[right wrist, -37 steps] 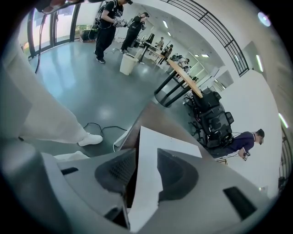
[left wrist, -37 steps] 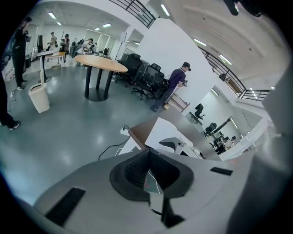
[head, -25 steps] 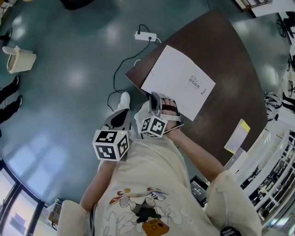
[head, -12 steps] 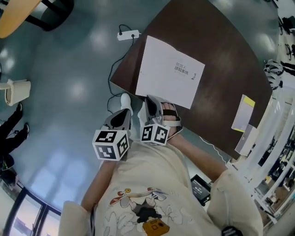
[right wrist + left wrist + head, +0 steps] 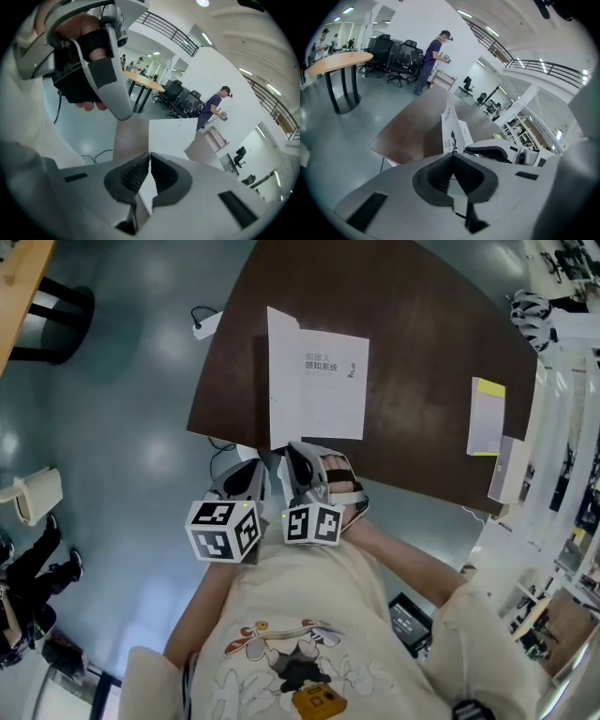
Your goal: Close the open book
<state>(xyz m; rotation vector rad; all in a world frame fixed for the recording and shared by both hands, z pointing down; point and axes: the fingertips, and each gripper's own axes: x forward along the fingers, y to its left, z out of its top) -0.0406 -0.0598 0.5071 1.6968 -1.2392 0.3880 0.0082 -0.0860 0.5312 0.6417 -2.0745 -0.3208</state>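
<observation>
A white book (image 5: 323,381) lies on the dark brown table (image 5: 422,324). Its left leaf (image 5: 281,381) stands raised along the spine. My right gripper (image 5: 293,450) is at the book's near edge, jaws closing on the raised leaf's (image 5: 171,136) near edge, which runs up from between the right gripper's (image 5: 149,154) tips. My left gripper (image 5: 254,467) hangs beside it, off the table's edge. In the left gripper view the left gripper (image 5: 451,155) is shut with nothing in it, and the upright leaf (image 5: 450,126) and the right gripper (image 5: 492,151) show ahead.
A yellow-topped booklet (image 5: 487,416) lies at the table's right side, next to white shelving (image 5: 562,427). A power strip (image 5: 208,322) and cable lie on the floor to the left. A person (image 5: 431,61), office chairs (image 5: 393,56) and a round wooden table (image 5: 340,61) stand farther off.
The book lay as one flat white sheet; now its left leaf stands up. The right gripper has risen and rolled at the book's near edge, and the left gripper has drawn alongside it.
</observation>
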